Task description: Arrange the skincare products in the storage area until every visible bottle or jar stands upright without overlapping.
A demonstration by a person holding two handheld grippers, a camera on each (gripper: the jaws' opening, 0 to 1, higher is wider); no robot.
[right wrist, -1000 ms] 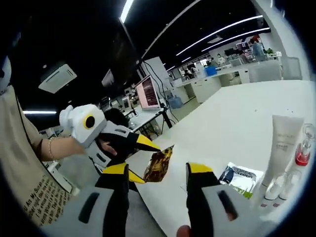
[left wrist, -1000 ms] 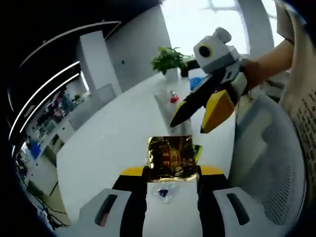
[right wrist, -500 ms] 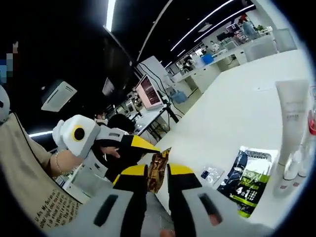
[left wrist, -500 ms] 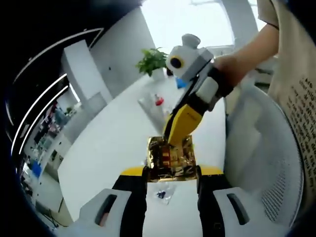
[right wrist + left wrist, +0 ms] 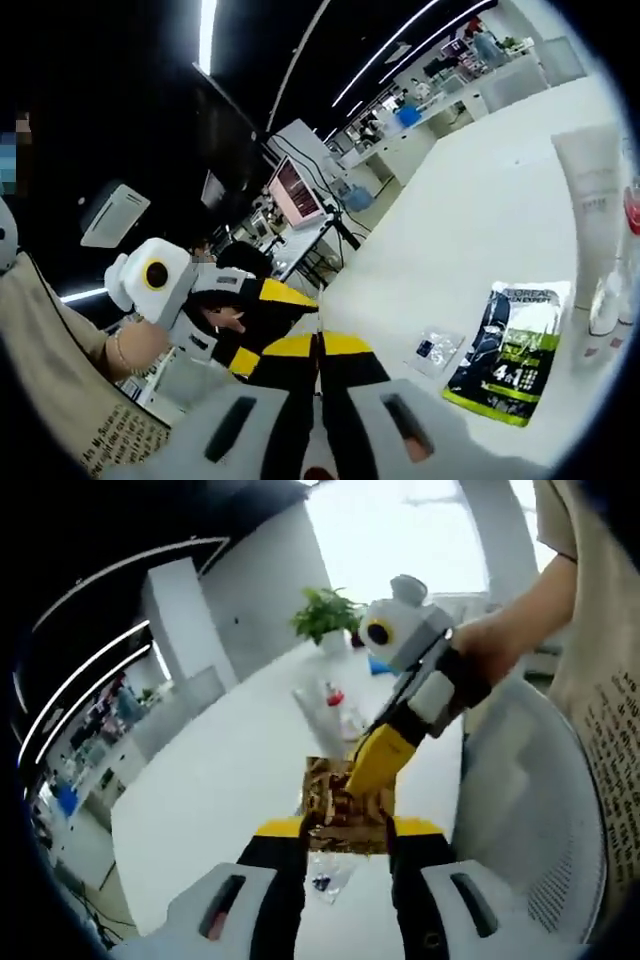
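The gold foil sachet (image 5: pixel 346 805) is clamped between the left gripper (image 5: pixel 345 832) jaws. The right gripper (image 5: pixel 318 345), wide a second ago, is now closed on the sachet's far edge.

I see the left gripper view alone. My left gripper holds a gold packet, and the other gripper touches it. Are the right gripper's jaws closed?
Observer: Yes. In the right gripper view the right gripper has its jaws pressed together, so it seems to pinch the gold packet.
Operator: Is any other product lying flat?
Observer: A green and dark sachet lies flat on the white table.
Operator: Is anything upright there?
Observer: A white tube stands beyond the sachet, at that view's right edge.
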